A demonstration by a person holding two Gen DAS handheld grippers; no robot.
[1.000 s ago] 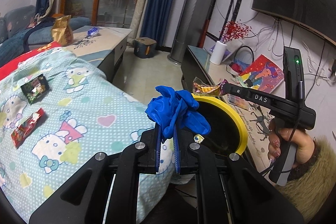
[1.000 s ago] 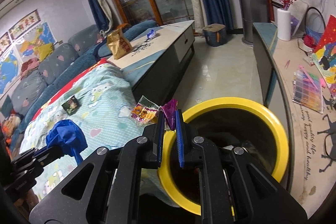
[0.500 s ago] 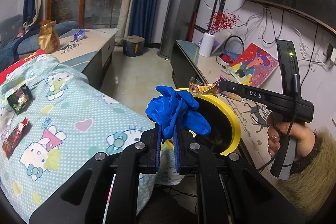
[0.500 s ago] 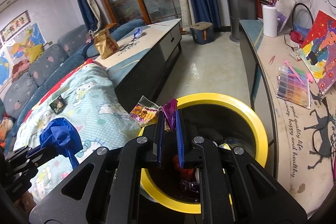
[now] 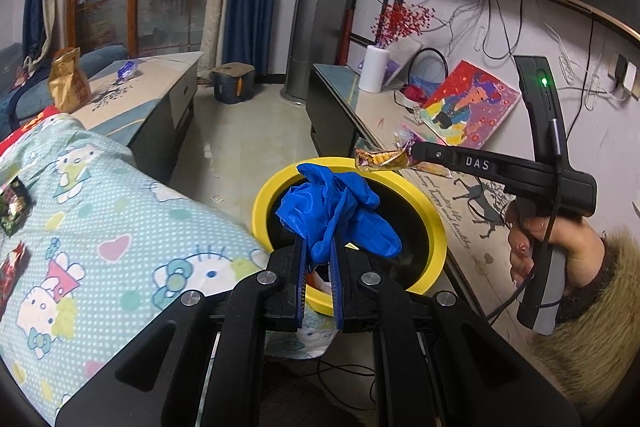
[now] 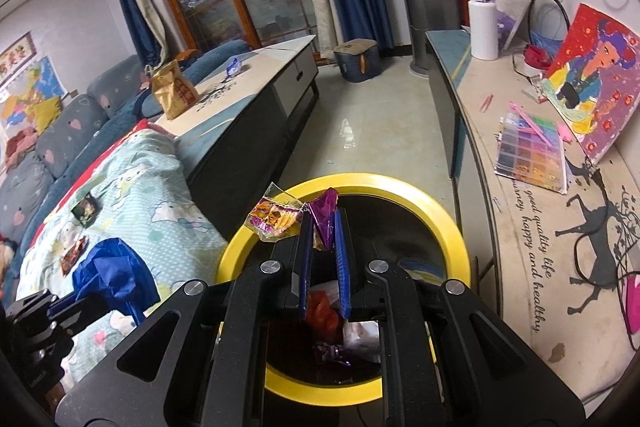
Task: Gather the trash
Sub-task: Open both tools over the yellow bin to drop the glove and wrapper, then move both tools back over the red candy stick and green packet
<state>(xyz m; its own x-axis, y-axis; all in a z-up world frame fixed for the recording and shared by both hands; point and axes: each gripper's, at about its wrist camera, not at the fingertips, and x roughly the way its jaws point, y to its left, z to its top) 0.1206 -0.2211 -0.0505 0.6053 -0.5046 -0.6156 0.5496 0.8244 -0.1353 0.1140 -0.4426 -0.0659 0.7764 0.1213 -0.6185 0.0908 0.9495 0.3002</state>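
My left gripper is shut on a crumpled blue glove, which hangs over the near side of the yellow-rimmed black bin. My right gripper is shut on a purple and yellow snack wrapper above the bin's near left rim. In the left wrist view the right gripper holds the wrapper over the bin's far rim. In the right wrist view the blue glove shows at the lower left. Red and white trash lies inside the bin.
A patterned blanket left of the bin carries small wrappers. A low cabinet bears a brown bag. To the right runs a long counter with a painting, a bead box and a white vase. A person's hand grips the right handle.
Both grippers have moved toward the bin, which now sits closer and more under them. The glove and the wrapper stay gripped as before.
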